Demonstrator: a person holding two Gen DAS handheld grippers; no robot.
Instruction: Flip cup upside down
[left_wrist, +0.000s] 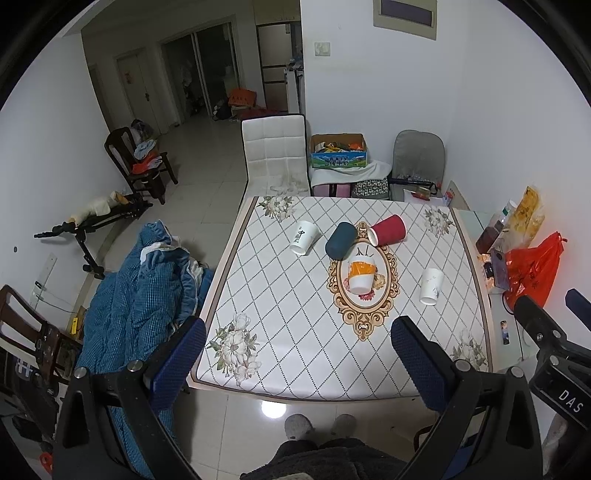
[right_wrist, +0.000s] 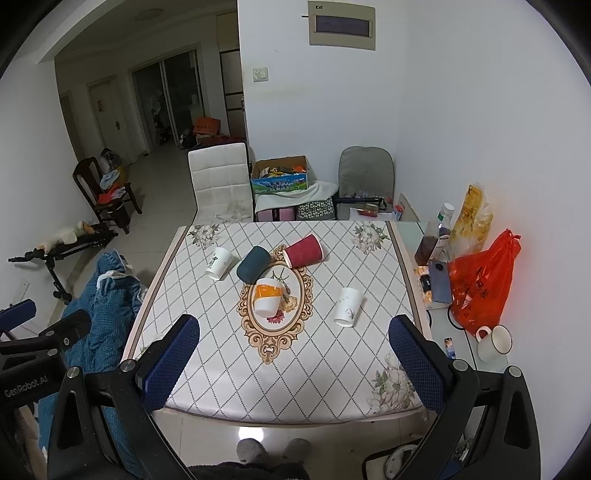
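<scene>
While both hand-held grippers are held above the near edge of the surface (left_wrist: 280, 295), five cups are seen lying on their sides on its patterned cloth. The left hand-held gripper (left_wrist: 298, 354) is seen with its blue pads spread wide apart and nothing between them; the right hand-held gripper (right_wrist: 294, 350) is likewise spread apart and empty. Neither is touching any cup.

A white cup (right_wrist: 218, 268) with black script is placed toward the far left corner. Just beside it, a dark blue cup (right_wrist: 253, 264) is laid, and a red cup (right_wrist: 305, 251) is found nearer the far edge, its mouth turned toward the blue cup. An orange-banded cup (right_wrist: 267, 296) is positioned at the middle of the surface, on the oval ornament, base toward the near edge. A plain white cup (right_wrist: 346, 306) is located toward the right edge, apart from the others.

Along the right edge, an orange bag (right_wrist: 484, 284), a bottle (right_wrist: 437, 236) and a mug (right_wrist: 495, 341) are noted.
</scene>
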